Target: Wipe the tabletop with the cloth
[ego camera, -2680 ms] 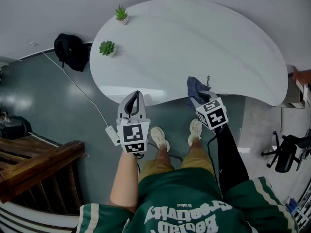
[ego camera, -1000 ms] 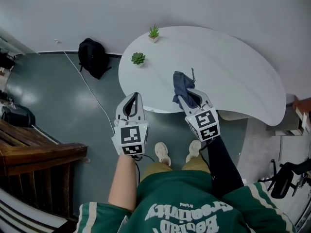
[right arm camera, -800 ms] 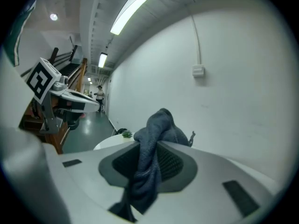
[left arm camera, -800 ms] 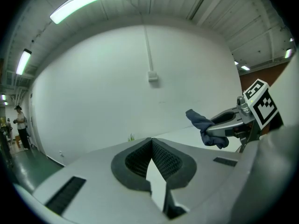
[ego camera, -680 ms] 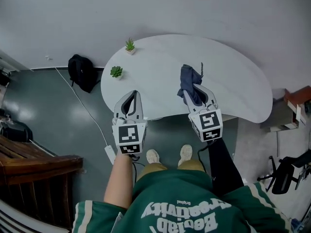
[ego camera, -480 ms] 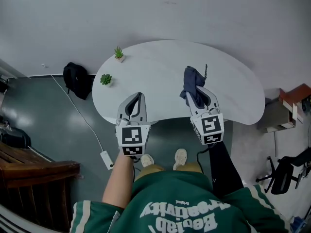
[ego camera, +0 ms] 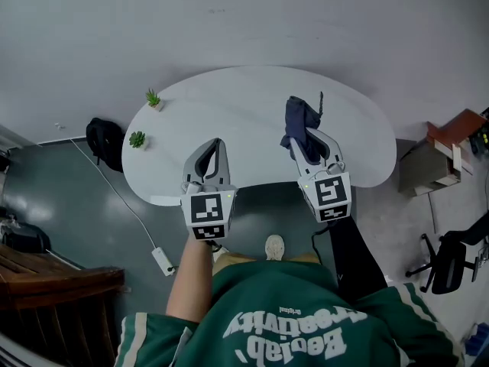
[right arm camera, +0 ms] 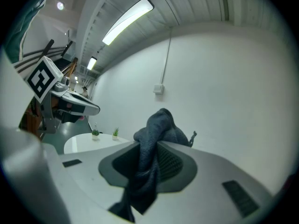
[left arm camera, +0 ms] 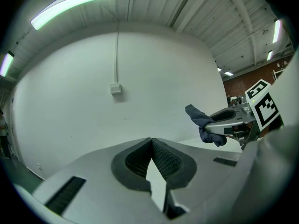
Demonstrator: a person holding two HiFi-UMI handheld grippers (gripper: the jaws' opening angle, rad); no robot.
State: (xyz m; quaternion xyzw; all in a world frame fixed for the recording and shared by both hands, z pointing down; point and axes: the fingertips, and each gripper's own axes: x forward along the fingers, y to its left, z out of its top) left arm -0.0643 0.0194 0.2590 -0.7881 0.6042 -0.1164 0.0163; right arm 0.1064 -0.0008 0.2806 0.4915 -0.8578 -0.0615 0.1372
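Evidently the wiping is not yet under way. The right gripper [ego camera: 303, 134] hangs above the white counter [ego camera: 237, 105], its fingers [right arm camera: 172, 161] pinched on the dark blue cloth [ego camera: 296, 115], which bunches upward and looks clear of the surface. A good wipe calls for lowering until the cloth lies flat, then sweeping in overlapping passes. Steer round the far pot [ego camera: 153, 101] and the near pot [ego camera: 137, 141] at the left edge, each holding a small green plant. The left gripper [ego camera: 215, 145] is closed on nothing.
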